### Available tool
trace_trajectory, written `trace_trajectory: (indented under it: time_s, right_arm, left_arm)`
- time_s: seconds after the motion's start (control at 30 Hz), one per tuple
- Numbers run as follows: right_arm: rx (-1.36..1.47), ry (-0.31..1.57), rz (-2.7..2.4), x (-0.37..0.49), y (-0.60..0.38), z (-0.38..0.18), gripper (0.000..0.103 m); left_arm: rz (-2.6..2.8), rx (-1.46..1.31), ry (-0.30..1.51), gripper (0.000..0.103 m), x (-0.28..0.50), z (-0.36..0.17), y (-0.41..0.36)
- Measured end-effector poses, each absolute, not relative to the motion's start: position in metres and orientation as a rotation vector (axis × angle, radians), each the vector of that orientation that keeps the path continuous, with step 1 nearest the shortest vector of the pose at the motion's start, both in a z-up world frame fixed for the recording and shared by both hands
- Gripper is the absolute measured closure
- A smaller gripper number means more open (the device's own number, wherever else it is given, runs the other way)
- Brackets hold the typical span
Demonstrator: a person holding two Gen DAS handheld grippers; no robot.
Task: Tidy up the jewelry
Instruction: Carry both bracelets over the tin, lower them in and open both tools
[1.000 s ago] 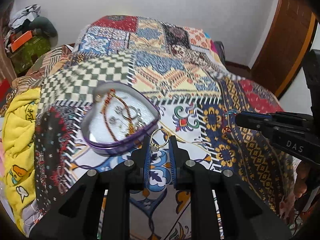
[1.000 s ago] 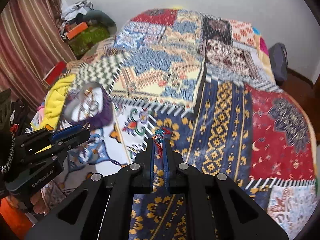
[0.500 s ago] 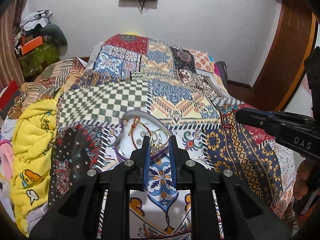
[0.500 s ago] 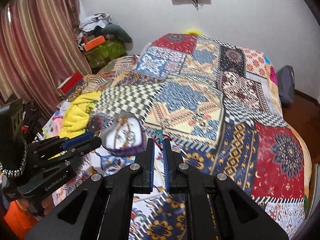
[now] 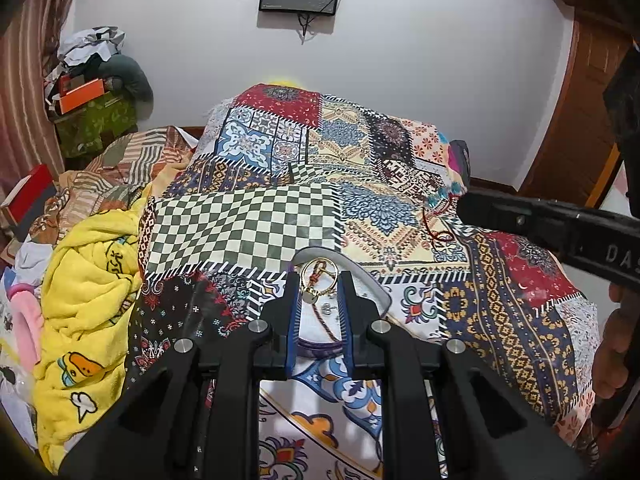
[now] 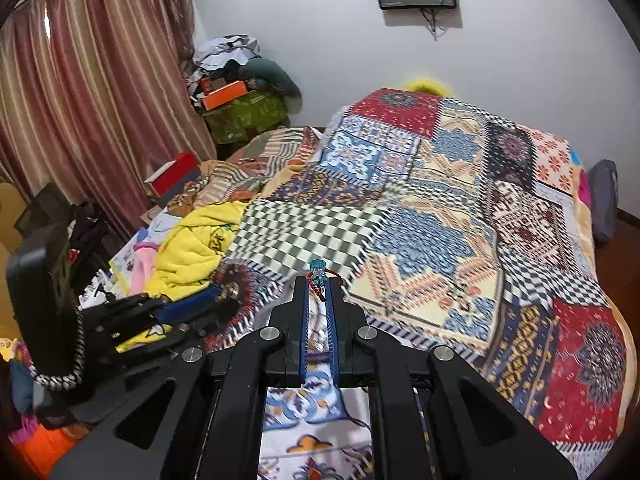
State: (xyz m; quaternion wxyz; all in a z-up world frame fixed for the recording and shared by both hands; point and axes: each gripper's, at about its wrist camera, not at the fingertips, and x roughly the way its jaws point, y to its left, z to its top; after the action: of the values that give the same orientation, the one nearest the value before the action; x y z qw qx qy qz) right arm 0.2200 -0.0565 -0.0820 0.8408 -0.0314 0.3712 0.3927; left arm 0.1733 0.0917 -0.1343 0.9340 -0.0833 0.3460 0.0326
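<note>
Your left gripper is nearly closed on a gold ring, which stands upright between the tips with a small charm hanging at its lower edge. Your right gripper is pinched tight on a red cord bracelet with a blue bead showing at the tips; in the left view the cord dangles loose below it.

The tin lies on the quilt directly ahead of and below the left gripper, so the ring is already over it, and the left is judged the nearer hand. From the right gripper the tin sits low and between its fingers, mostly hidden.

Both views leave the tin largely covered by the fingers: only its far rim and a strip of pale interior with a cord inside show. How high the ring hangs above the tin cannot be judged.
</note>
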Motion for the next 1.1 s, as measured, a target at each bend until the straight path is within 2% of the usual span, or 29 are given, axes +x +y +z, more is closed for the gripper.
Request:
trace_trajectory:
  time_s: [0.47,1.1]
  right_arm:
    - [-0.093,0.857,0.881,0.233,-0.017,-0.113,0.096]
    - [-0.113,1.05,0.899,0.256,-0.015,-0.165,0.095]
  left_arm:
    - [0.054,-0.213,0.801,0.086,0.199,-0.176,0.102]
    - [0.038,-0.217,0.852,0.086,0.213,-0.192,0.099]
